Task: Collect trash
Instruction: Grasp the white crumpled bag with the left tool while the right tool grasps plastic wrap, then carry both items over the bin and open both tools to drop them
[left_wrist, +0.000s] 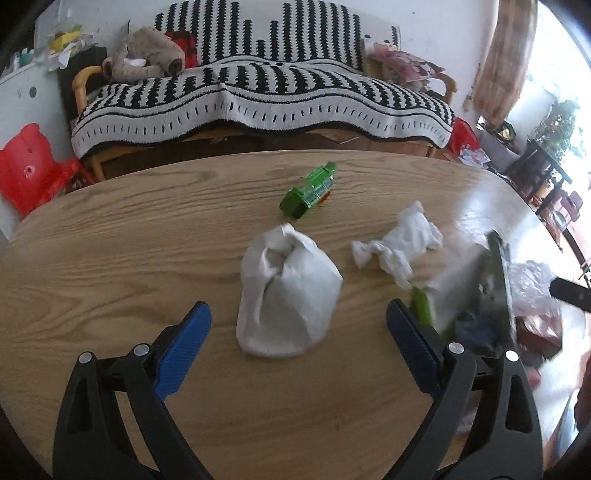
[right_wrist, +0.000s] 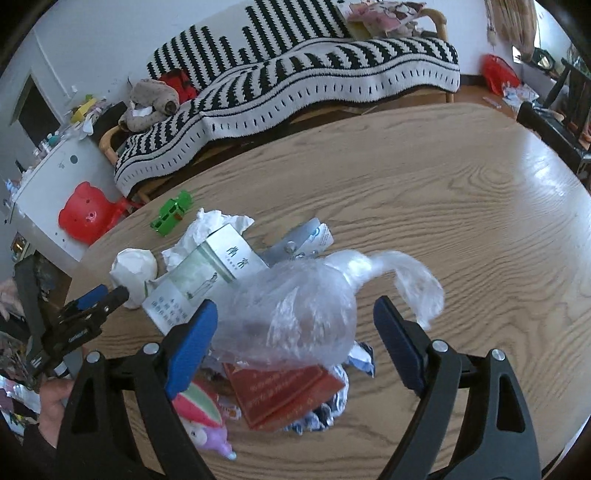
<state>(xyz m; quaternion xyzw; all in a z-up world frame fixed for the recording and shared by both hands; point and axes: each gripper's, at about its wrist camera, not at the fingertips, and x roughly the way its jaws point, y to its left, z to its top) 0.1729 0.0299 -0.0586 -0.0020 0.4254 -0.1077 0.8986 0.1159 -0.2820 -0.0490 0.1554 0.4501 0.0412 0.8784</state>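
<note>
A crumpled white paper ball (left_wrist: 288, 291) lies on the wooden table (left_wrist: 110, 258), just ahead of and between the fingers of my open, empty left gripper (left_wrist: 299, 325). A second crumpled tissue (left_wrist: 399, 243) lies to its right. My right gripper (right_wrist: 295, 321) is open over a trash pile: a clear plastic bag (right_wrist: 303, 310) between its fingers, a red carton (right_wrist: 288, 391) under it, a pale green box (right_wrist: 210, 273) to the left. The paper ball also shows in the right wrist view (right_wrist: 135, 269), with the left gripper (right_wrist: 110, 295) beside it.
A green toy car (left_wrist: 308, 192) sits farther back on the table. A pink and purple plush toy (right_wrist: 203, 421) lies by the pile. A sofa with a striped blanket (left_wrist: 258, 92) stands behind the table, a red stool (left_wrist: 29, 166) at left.
</note>
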